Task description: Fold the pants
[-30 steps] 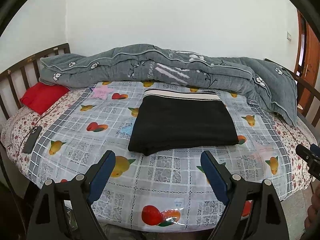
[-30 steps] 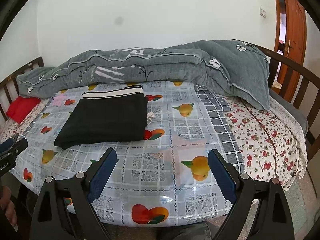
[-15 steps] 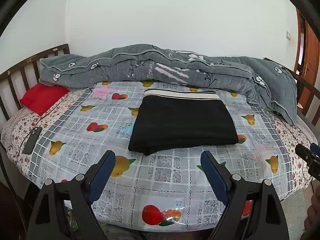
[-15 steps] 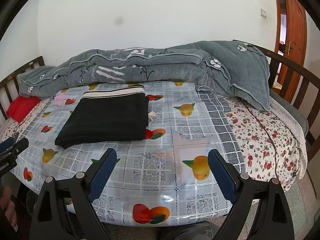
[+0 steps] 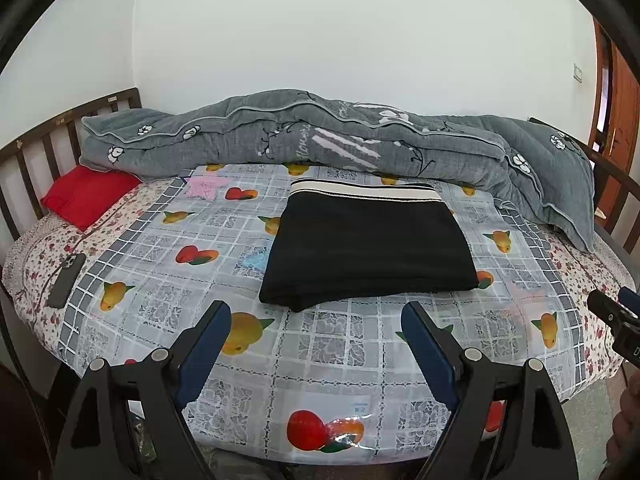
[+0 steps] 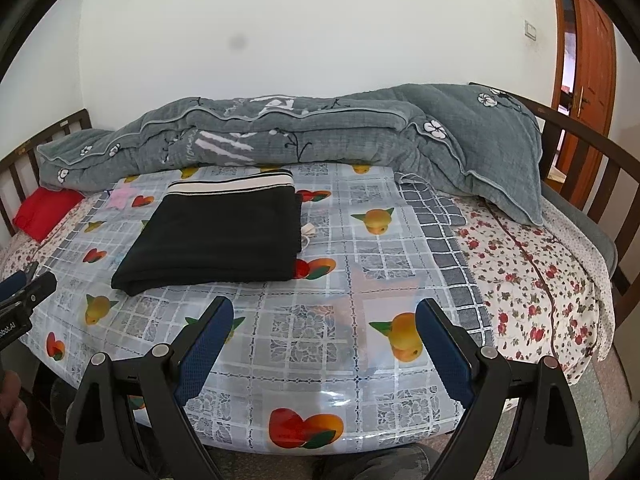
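The black pants lie folded into a flat rectangle on the fruit-print sheet, with the striped white waistband at the far edge. They also show in the right wrist view, left of centre. My left gripper is open and empty, held above the bed's near edge, short of the pants. My right gripper is open and empty, to the right of the pants and nearer the bed's edge. The right gripper's tip shows at the left wrist view's right edge.
A grey quilt is bunched along the far side of the bed. A red pillow and a dark phone lie at the left. Wooden rails frame the bed. An orange door stands at the right.
Both grippers have drifted slightly back from the bed; the pants look a touch farther away. Nothing was grasped or released.
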### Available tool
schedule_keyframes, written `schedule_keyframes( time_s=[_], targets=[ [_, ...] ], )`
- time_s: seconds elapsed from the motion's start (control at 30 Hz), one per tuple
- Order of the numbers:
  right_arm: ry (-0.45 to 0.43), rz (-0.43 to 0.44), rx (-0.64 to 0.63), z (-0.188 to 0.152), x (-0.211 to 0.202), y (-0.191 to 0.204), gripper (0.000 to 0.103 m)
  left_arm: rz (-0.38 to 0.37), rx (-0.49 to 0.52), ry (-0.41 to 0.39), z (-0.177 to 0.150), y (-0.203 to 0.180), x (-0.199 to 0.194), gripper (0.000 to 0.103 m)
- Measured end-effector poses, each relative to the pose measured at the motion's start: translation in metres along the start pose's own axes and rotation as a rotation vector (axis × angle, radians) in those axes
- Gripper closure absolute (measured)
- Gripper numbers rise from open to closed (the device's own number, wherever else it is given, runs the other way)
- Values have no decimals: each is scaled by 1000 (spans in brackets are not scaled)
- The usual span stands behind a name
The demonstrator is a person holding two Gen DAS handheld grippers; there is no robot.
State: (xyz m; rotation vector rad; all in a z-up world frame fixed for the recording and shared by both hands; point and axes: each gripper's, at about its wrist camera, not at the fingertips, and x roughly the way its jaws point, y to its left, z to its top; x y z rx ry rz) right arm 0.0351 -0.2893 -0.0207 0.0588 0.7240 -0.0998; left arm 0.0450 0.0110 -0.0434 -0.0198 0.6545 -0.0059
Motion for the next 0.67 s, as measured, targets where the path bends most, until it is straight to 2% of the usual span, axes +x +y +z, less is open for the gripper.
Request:
schedule_keyframes(
  time_s=[0.67],
  targets=[
    [-5, 5, -11, 1, -3, 3, 12, -1, 0, -4, 3, -2, -1, 16]
  ],
)
